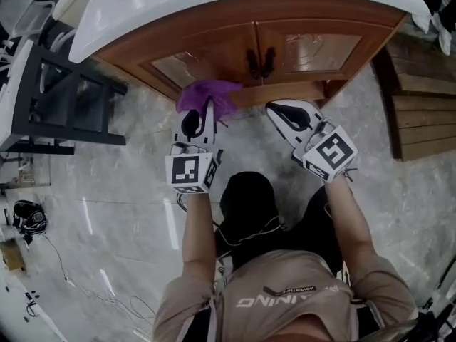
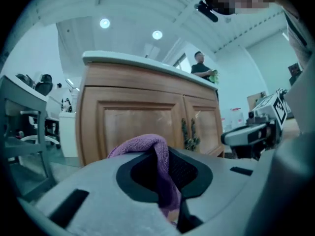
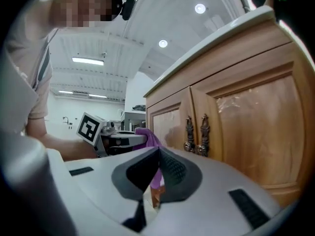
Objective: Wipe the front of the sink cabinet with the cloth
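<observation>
The purple cloth (image 1: 208, 95) is soft and bunched up. The left claw (image 1: 205, 112) pinches it, close to the bottom of the wooden sink cabinet (image 1: 214, 52). The right claw (image 1: 276, 109) is pressed together, holding nothing.

One sink cabinet (image 1: 235, 9) stands there, with two doors, the left door (image 1: 203, 63) and the right door (image 1: 320, 48), and two dark handles (image 1: 254, 63). There is one purple cloth (image 1: 206, 95). Two claws show, the left claw (image 1: 201, 120) and the right claw (image 1: 285, 114), each bearing one marker cube (image 1: 191, 171). One bystander (image 2: 199, 65) and two round ceiling lights (image 2: 104, 23) show beyond.
</observation>
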Motion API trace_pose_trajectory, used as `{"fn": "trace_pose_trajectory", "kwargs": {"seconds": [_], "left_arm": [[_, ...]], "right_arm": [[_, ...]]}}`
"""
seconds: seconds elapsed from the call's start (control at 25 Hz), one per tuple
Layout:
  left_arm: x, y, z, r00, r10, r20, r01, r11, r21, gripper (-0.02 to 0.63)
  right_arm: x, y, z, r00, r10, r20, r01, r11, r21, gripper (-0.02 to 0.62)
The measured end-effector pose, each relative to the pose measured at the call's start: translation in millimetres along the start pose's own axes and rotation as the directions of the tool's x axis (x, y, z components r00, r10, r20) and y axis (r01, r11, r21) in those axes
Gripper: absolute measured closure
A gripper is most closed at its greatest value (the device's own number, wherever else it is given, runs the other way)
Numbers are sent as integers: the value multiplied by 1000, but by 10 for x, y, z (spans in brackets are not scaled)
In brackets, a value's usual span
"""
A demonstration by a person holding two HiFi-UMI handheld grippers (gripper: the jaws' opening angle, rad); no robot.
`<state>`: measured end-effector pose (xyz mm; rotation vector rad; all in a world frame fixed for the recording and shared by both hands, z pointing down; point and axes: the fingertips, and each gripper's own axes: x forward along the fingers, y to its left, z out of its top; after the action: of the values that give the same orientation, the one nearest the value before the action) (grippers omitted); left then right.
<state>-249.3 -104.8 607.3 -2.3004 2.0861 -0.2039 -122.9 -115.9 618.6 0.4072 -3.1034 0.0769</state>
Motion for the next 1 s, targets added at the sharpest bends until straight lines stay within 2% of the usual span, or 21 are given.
{"fn": "trace_pose_trajectory", "kwargs": {"seconds": [0.2, 0.32, 0.44, 0.56, 0.72, 0.84, 1.0], "left_arm": [[-311, 750, -406, 981, 184, -57, -185, 983, -10, 569], [-368, 1102, -574, 965, 248, -91, -249, 969, 1, 569], [-328, 1306, -736, 951, 282, -127, -287, 958, -25, 569], [-212, 1370, -836, 944, 301, -136, -310, 950, -44, 569], [-8, 1384, -878, 934, 341, -109, -348, 936, -55, 569], [56, 1299, -882, 928, 361, -91, -370, 920, -131, 569], [274, 972, -847, 943, 321, -84, -329, 938, -111, 569]], "right_arm": [[344, 242, -123, 995, 84, -56, -85, 996, -11, 584], [476, 340, -171, 991, 108, -72, -110, 994, -13, 584], [533, 412, -217, 989, 109, -104, -115, 992, -54, 584], [521, 499, -252, 984, 113, -140, -128, 986, -104, 584], [437, 450, -253, 985, 99, -139, -114, 988, -100, 584], [311, 306, -287, 989, 70, -133, -82, 993, -85, 584], [102, 147, -397, 991, 4, -131, -7, 1000, -23, 584]]}}
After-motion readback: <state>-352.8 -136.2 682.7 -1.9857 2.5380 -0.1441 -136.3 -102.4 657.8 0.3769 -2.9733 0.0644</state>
